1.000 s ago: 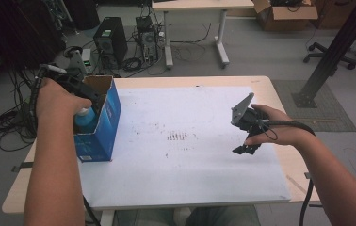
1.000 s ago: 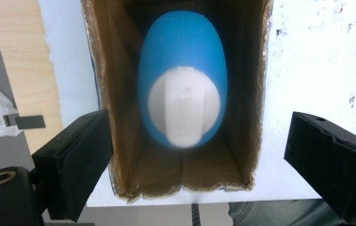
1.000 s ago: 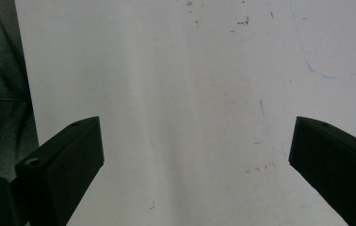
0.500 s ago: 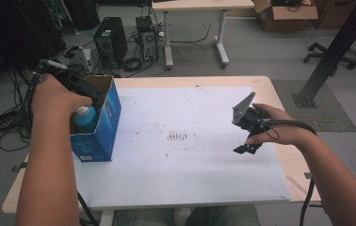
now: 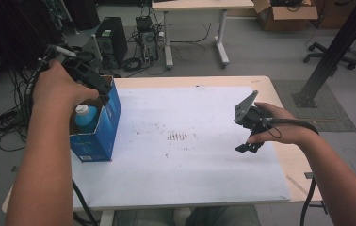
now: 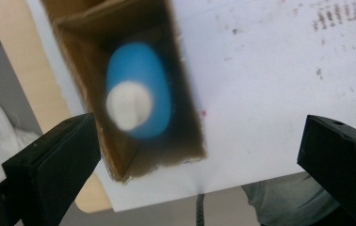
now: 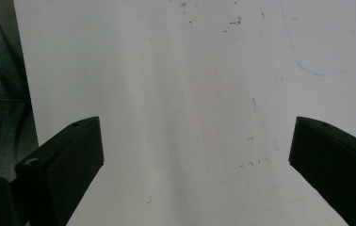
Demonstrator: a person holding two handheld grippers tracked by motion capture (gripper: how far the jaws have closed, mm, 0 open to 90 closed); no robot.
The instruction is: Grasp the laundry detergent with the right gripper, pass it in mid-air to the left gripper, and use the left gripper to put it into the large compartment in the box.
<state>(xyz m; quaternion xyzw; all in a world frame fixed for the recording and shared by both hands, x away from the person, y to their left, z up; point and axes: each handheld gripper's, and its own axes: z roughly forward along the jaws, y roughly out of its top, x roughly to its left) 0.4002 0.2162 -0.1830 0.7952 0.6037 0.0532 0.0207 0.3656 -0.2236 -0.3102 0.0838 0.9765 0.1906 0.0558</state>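
The left claw [image 5: 101,90] is spread wide with nothing between its jaws, and it's just been opening up, so my read is it let go of the bottle [image 5: 85,117] and is clearing off. It hangs right over the open top of the box [image 5: 101,136], and looking down along its jaws in the left gripper view you see straight into the box, which makes sense if the whole point was to drop the bottle in upright. The bottle [image 6: 138,96] stands inside, at the left edge of the table, closer to the far side than the near one. It's blue with a rounded shoulder and a white cap, a bit blurry from above. The box is blue outside, plain brown card inside, flaps open at the top, pretty snug around the bottle. Over on the right, the other claw [image 5: 247,147] is also spread and holding nothing, hovering low over the white sheet [image 5: 190,165], well apart from the box. Looks parked out of the way. The sheet's got some small dark smudges near the middle.
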